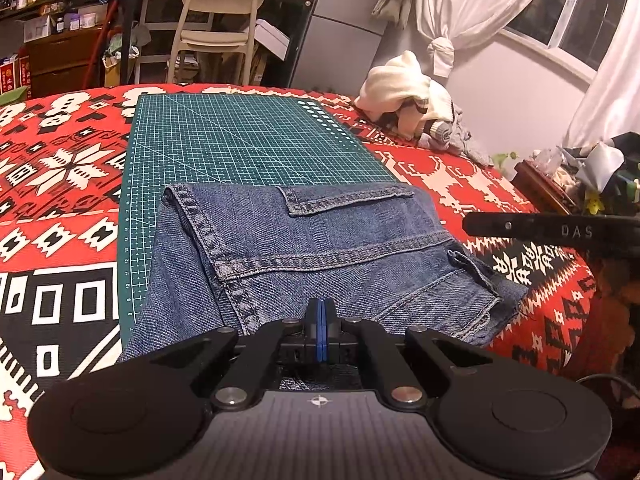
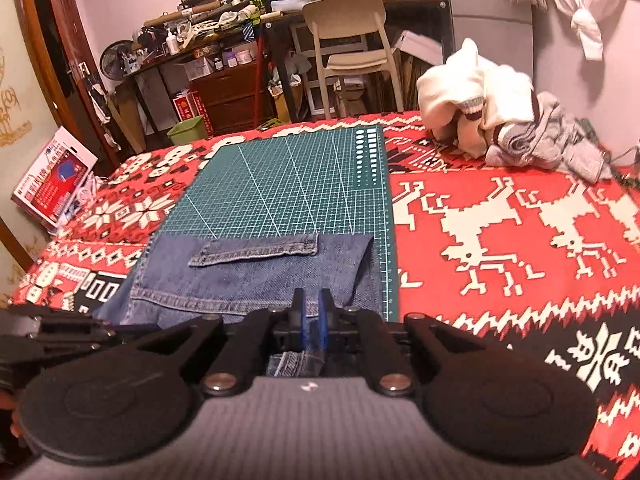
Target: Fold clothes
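Folded blue jeans point(image 1: 320, 248) lie on the near end of a green cutting mat point(image 1: 248, 140), with a hem flap on top. My left gripper point(image 1: 322, 316) hovers just over their near edge, its blue pads pressed together with no cloth between them. In the right wrist view the jeans point(image 2: 256, 276) sit on the mat point(image 2: 288, 184). My right gripper point(image 2: 311, 308) is above their near right part, open by a narrow gap with nothing between the pads. One black finger point(image 1: 520, 228) of it reaches in from the right in the left wrist view.
A red patterned blanket point(image 2: 500, 220) covers the bed. A pile of white and grey clothes point(image 2: 480, 100) sits at the far right corner. A cream chair point(image 2: 352, 32) and cluttered desks stand beyond the bed. A low table with clutter point(image 1: 560, 184) is at the right.
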A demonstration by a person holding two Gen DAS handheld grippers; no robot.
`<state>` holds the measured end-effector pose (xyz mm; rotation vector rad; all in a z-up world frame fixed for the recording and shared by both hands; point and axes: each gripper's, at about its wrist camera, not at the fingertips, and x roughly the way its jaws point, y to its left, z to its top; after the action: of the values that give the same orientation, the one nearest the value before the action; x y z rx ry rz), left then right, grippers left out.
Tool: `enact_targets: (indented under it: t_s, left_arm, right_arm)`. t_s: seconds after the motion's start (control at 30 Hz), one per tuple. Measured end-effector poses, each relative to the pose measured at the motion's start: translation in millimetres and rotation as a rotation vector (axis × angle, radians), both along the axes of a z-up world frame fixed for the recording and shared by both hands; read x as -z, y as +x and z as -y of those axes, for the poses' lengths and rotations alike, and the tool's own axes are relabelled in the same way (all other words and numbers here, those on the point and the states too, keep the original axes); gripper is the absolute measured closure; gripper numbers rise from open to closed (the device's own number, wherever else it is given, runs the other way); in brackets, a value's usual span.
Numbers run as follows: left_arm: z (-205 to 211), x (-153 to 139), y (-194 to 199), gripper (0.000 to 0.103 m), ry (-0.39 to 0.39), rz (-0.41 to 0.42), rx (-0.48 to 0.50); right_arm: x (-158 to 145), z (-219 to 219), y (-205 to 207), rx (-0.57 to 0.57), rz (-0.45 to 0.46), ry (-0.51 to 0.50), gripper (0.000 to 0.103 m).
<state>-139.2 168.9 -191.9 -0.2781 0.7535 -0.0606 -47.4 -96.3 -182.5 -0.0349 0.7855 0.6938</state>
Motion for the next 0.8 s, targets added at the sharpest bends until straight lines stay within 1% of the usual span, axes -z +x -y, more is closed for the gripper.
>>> enact_targets:
  t_s: [0.03, 0.1, 0.13, 0.2, 0.27, 0.3, 0.4, 0.5, 0.6, 0.7, 0.8]
  left_arm:
    - [0, 0, 0, 0.1, -0.001, -0.001, 0.0]
    - [-1, 0, 0, 0.1, -0.006, -0.002, 0.0]
    - [-1, 0, 0, 0.1, -0.009, -0.003, -0.001]
    - [-1, 0, 0, 0.1, -0.011, -0.003, -0.001]
    - [-1, 0, 0, 0.1, -0.012, -0.004, -0.001]
    - [-2, 0, 0, 0.1, -0.014, -0.005, -0.002]
    - [-2, -1, 2, 0.1, -0.027, -0.014, -0.013]
    - [0, -7, 2, 0.101, -0.042, -0.013, -0.016]
    - [4, -15, 1, 0.1, -0.058, -0.008, -0.01]
    - [13, -20, -1, 0.1, -0.07, -0.007, 0.034]
    - [23, -10, -2, 0.1, -0.037, -0.046, 0.068]
  right_arm:
    - [2, 0, 2, -0.005, -0.012, -0.003, 0.094]
    - [15, -5, 6, -0.027, -0.058, -0.041, 0.094]
    - [21, -6, 6, -0.035, -0.074, -0.055, 0.097]
    - [29, -2, 3, -0.04, -0.058, -0.057, 0.099]
    - [28, 1, 1, -0.037, -0.057, -0.066, 0.099]
    - [27, 2, 0, -0.03, -0.06, -0.07, 0.095]
    - [16, 8, -2, 0.002, -0.052, -0.05, 0.096]
    - [0, 9, -13, -0.032, -0.003, -0.009, 0.096]
    - [-8, -7, -28, -0.134, 0.025, -0.025, 0.095]
    - [-2, -24, -40, -0.207, 0.011, -0.053, 0.095]
    - [11, -34, -47, -0.222, -0.024, -0.097, 0.094]
